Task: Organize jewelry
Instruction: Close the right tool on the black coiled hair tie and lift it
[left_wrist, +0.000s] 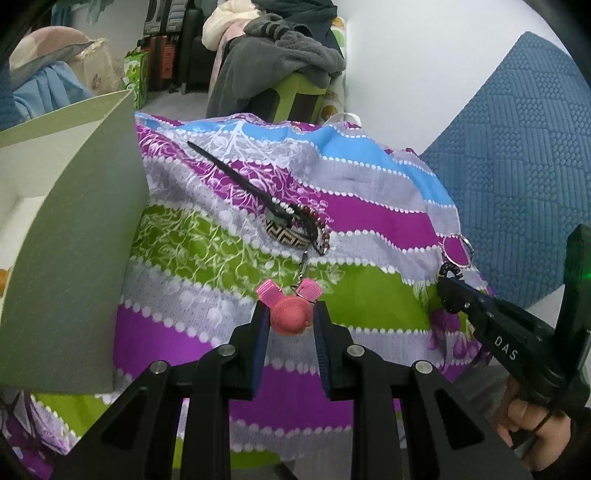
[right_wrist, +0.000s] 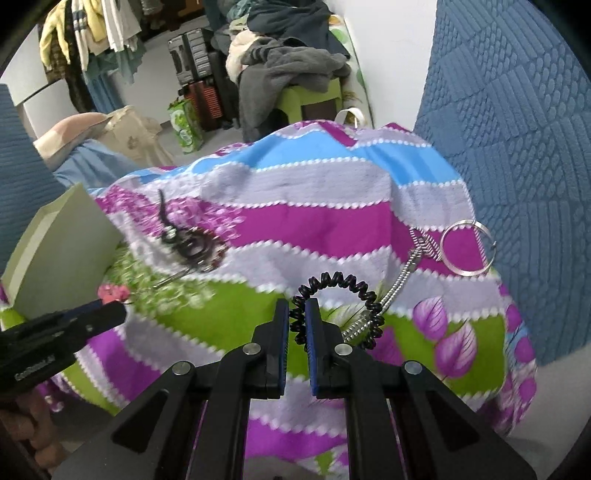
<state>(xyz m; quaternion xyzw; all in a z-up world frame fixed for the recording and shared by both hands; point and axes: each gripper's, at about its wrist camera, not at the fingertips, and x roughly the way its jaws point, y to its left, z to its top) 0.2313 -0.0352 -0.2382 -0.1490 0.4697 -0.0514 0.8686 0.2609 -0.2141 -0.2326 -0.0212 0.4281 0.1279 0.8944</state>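
Two pieces are in hand, neither yet put away. The pink charm (left_wrist: 290, 318), a round knitted ball with two flat ears and a small metal clasp, sits clamped between the pads of the left gripper (left_wrist: 290, 321), low over the striped cloth (left_wrist: 369, 218). The black coil band (right_wrist: 334, 306), a spiral loop joined to a metal spring chain (right_wrist: 400, 275) and a large key ring (right_wrist: 466, 246), is pinched in the nearly closed jaws of the right gripper (right_wrist: 296, 319); the ring end looks to trail on the cloth near its right edge, though whether it rests there or hangs clear cannot be told.

Remaining on the cloth: a tangled heap (left_wrist: 295, 225) near the middle, made up of a long dark hair stick, a patterned band and a string of reddish beads. It lies untouched, well apart from the right gripper and just beyond the charm in the left-wrist view.

A pale green box (left_wrist: 74, 229) with an open top stands at the left edge of the cloth, near the left gripper. It is judged to be the destination. Only a bare white part of its inside shows; whether it holds anything cannot be told.

Assessment: an early to middle stage. Two items lifted or part-lifted, none confirmed stored, one heap still to sort. The heap will likely need separating before it goes in.

Beyond the cloth, a blue quilted cover (left_wrist: 517, 147) and a stool piled with clothes.
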